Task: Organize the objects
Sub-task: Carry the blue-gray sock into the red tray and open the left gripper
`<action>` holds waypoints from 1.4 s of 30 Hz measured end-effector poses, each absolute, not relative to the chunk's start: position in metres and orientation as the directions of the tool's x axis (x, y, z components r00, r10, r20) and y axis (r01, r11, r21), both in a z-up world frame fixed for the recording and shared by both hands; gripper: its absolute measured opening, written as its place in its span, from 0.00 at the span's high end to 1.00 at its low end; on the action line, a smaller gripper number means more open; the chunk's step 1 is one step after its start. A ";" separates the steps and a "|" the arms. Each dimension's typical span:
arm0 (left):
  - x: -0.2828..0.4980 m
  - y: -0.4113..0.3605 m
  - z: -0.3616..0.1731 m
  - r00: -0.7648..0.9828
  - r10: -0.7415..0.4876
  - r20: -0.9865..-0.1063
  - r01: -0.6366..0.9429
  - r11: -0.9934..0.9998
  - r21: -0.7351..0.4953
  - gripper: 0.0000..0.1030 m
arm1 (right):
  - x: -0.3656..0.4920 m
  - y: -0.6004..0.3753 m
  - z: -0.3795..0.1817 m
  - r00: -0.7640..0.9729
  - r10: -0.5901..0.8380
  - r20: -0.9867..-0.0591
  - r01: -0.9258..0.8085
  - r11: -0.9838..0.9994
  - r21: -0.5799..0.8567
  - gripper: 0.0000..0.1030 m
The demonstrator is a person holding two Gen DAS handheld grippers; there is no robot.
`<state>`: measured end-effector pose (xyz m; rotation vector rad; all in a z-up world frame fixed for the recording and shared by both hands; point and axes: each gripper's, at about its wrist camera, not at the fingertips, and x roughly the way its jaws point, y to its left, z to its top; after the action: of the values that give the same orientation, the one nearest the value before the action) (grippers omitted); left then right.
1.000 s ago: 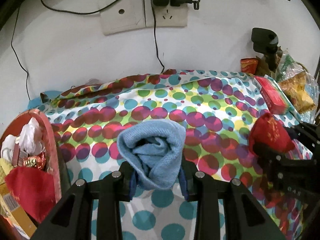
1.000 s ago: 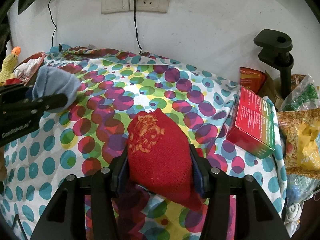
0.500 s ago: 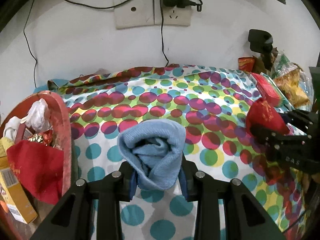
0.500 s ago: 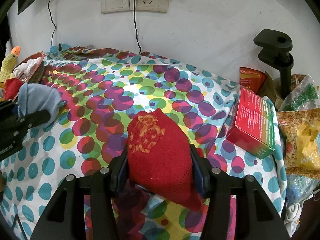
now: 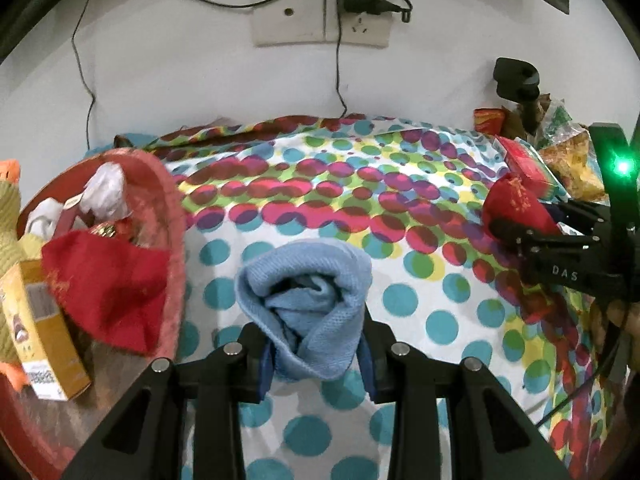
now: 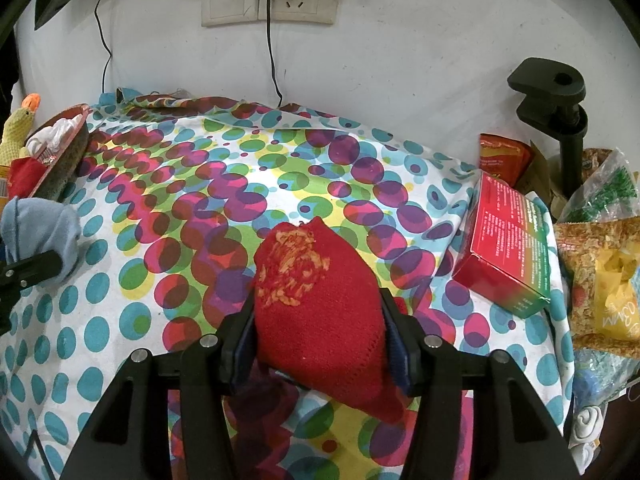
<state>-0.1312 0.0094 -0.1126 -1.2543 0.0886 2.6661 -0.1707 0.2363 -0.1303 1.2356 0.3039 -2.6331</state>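
While the left gripper is closed on a rolled light-blue knitted cloth, it holds it above the bench covered by a white sheet printed with coloured dots. Just to its left stands a round red basket with a fuzzy pink rim, holding a crumpled red cloth, a white plastic bag and a yellow cardboard box.

The right gripper is clamped on a bundled red knitted cloth with a yellow embroidered patch, lifted over the middle of the dotted sheet. To its right lies a red rectangular carton, with snack packets beside it.
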 end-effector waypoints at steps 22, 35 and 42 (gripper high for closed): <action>-0.105 -0.053 -0.060 -0.669 0.074 -0.740 -0.115 -0.993 0.005 0.67 | -0.169 0.235 -0.132 -0.625 -0.105 -0.774 0.281 -0.955 -0.098 0.49; -0.132 -0.126 -0.041 -0.683 -0.007 -0.730 0.017 -1.000 -0.006 0.67 | -0.168 0.234 -0.133 -0.624 -0.105 -0.774 0.281 -0.955 -0.097 0.49; -0.166 -0.165 -0.044 -0.637 -0.017 -0.770 0.082 -0.996 -0.045 0.67 | -0.168 0.234 -0.133 -0.625 -0.104 -0.774 0.281 -0.954 -0.099 0.49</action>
<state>-0.1659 -0.1648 -0.0439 -1.3590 -0.1216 2.8908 -0.1677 0.2340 -0.1333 1.2347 0.3117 -2.6344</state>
